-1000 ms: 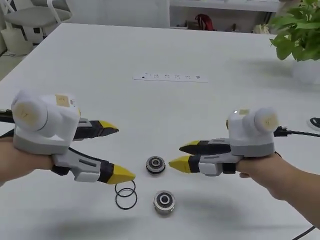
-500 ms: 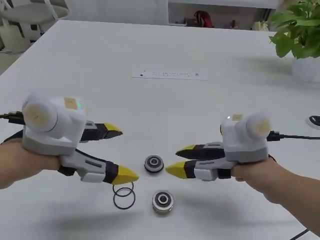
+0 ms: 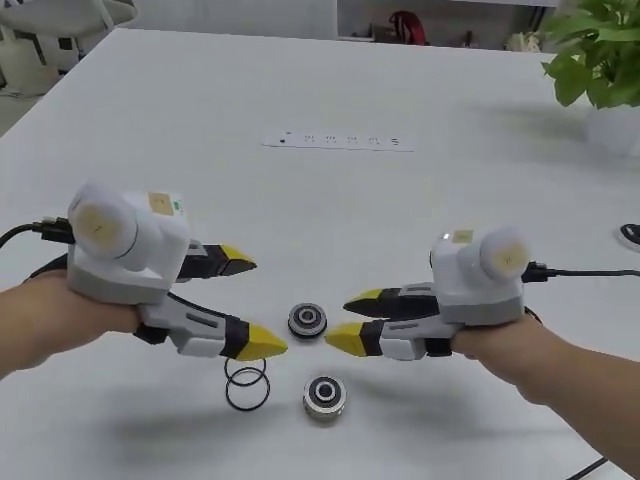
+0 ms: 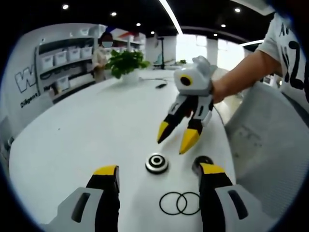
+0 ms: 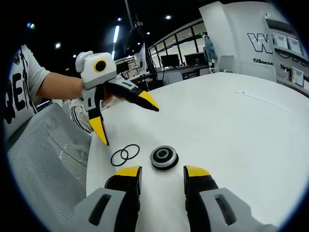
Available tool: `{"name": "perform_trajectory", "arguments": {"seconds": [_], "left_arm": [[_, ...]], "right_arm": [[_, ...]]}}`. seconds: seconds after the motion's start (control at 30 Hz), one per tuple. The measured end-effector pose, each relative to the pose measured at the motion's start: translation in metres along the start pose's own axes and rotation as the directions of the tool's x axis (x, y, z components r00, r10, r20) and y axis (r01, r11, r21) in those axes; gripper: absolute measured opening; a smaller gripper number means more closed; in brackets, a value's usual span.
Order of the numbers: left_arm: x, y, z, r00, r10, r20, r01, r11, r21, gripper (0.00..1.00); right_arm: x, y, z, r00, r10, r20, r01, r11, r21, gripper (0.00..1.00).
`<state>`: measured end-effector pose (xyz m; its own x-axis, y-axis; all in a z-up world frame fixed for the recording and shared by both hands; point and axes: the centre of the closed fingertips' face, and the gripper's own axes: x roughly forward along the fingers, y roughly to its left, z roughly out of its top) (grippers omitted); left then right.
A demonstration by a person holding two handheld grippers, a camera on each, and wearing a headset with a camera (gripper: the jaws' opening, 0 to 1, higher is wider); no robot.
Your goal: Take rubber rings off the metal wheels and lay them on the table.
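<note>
Two thin black rubber rings (image 3: 247, 385) lie flat on the table (image 3: 300, 200), overlapping each other like chain links and free of both wheels. Just to their right sits the nearer wheel (image 3: 325, 396). The farther wheel (image 3: 307, 320) lies a little beyond, between the two sets of yellow tips.

The left gripper (image 3: 262, 305) hovers above the rings with its fingers (image 4: 105, 174) spread wide and nothing between them. The right gripper (image 3: 340, 318) faces it from the other side, its fingers (image 5: 126, 174) parted by a narrower gap and also empty, pointing at the farther wheel.

The table is broad, plain white and matt, with soft shadows under the grippers. A white power strip (image 3: 338, 141) lies further back along its middle, a leafy plant (image 3: 595, 60) stands at the far right corner, and a black cable (image 3: 590, 272) runs off from the right gripper. Beyond are white shelves (image 4: 63, 58) with bins, a standing person (image 4: 102, 53), a dark ceiling with spot lights, and a white chair (image 3: 60, 15).

In the left gripper view the nearer wheel is half hidden behind one finger. Whether any ring is left on either wheel is too small to tell. The plant's pot is blurred and cut off at the edge.
</note>
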<state>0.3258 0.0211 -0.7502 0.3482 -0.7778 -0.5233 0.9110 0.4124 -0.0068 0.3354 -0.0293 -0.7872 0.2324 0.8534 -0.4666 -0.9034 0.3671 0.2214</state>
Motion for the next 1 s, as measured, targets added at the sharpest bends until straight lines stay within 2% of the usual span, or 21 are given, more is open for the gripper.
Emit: {"name": "perform_trajectory", "arguments": {"seconds": [0.47,1.0], "left_arm": [[0.019,-0.001,-0.005,0.9995,-0.023,-0.02,0.022,1.0,-0.017,0.6],[0.038,-0.004,-0.009,0.9986,-0.044,-0.029,0.043,0.999,-0.03,0.49]], "right_arm": [[0.009,0.0,-0.003,0.9999,0.014,-0.005,-0.014,1.0,-0.002,0.31],[0.01,0.0,-0.005,0.9998,0.018,-0.002,-0.018,1.0,0.008,0.31]]}}
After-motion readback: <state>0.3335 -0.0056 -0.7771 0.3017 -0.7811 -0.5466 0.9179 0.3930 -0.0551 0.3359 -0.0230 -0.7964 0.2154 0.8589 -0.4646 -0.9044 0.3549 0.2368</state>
